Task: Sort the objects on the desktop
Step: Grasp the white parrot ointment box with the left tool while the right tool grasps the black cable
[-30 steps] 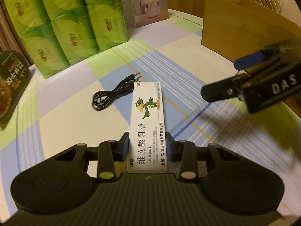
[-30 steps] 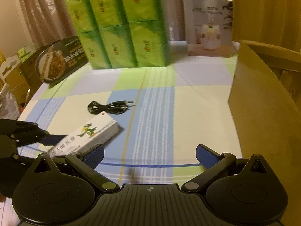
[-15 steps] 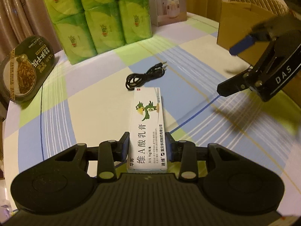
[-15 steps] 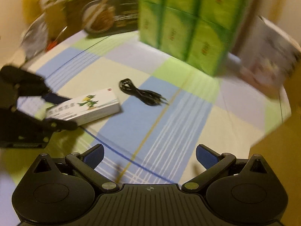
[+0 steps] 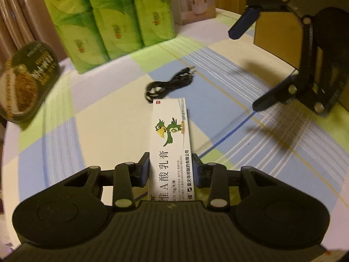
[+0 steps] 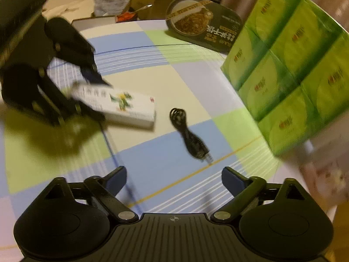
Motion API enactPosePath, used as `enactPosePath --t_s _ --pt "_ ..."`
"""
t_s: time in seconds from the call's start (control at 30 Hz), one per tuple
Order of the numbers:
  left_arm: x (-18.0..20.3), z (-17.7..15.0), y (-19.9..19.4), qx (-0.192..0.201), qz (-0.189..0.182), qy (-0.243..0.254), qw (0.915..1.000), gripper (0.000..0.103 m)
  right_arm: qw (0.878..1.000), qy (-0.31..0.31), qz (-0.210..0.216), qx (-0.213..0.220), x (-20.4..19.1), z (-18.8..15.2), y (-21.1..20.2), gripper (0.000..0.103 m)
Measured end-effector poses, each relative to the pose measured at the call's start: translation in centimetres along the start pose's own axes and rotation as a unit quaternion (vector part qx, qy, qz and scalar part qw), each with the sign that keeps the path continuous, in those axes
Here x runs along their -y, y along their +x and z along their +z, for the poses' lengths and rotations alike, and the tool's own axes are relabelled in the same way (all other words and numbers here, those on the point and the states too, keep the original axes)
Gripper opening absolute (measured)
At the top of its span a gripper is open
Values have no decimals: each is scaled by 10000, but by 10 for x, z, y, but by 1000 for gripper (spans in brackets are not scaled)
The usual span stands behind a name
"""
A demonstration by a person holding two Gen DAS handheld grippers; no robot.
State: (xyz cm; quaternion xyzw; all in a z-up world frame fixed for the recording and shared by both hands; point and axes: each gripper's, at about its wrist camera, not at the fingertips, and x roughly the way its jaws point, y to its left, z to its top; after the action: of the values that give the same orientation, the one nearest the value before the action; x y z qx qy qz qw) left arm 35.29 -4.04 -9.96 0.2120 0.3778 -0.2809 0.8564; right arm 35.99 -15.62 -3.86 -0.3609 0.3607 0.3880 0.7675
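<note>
My left gripper point(image 5: 171, 166) is shut on a white ointment box point(image 5: 171, 139) with a green bird print, gripping its near end and holding it just above the checked tablecloth. The box also shows in the right wrist view point(image 6: 122, 107), held by the left gripper point(image 6: 87, 91). A coiled black cable point(image 5: 170, 85) lies just beyond the box's far end; in the right wrist view the cable point(image 6: 189, 135) is ahead of my right gripper point(image 6: 174, 180), which is open and empty. The right gripper point(image 5: 250, 65) shows at the right of the left wrist view.
A stack of green tissue packs point(image 5: 109, 17) stands at the back. A dark noodle bowl point(image 5: 26, 80) leans at the left. A humidifier box point(image 5: 194, 0) and a brown cardboard box point(image 5: 277, 35) stand at the back right. Clutter point(image 6: 135, 0) lies beyond the table edge.
The right gripper swung left and now points at the cable and tissue packs. The left gripper kept its hold on the box and turned slightly left, raising it.
</note>
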Motion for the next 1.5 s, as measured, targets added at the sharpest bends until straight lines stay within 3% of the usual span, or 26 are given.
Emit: enactPosePath --t_s 0.2,0.4,0.8,0.9,0.97,1.03,1.13,1.23,1.4,1.5 --pt "-27 -2 -8 313 313 -401 9982 33 9986 -502 -129 75 11 12 22 76" --pt "-36 4 9 390 430 -515 9970 33 9972 -725 144 68 8 21 46 69" --pt "-45 6 29 538 343 -734 9953 36 9975 336 563 263 32 36 74 59" --pt "-47 7 31 581 300 -801 9946 36 9953 582 723 278 35 36 73 48" --pt "-48 7 32 594 275 -861 9941 36 9943 701 772 223 34 36 71 35" --pt "-49 8 32 586 265 -921 9937 36 9933 806 815 124 31 37 68 15" --pt "-50 9 31 511 214 -987 9936 33 9905 1134 771 -67 26 36 64 11" --pt "-43 10 27 416 234 -972 9941 33 9796 1833 794 -237 22 30 57 10" --pt "-34 3 16 202 299 -1396 9895 33 9430 3183 882 -397 9 10 36 10" --pt "-24 -4 3 11 332 -1489 9883 33 9247 3677 855 -491 -9 -7 19 10"
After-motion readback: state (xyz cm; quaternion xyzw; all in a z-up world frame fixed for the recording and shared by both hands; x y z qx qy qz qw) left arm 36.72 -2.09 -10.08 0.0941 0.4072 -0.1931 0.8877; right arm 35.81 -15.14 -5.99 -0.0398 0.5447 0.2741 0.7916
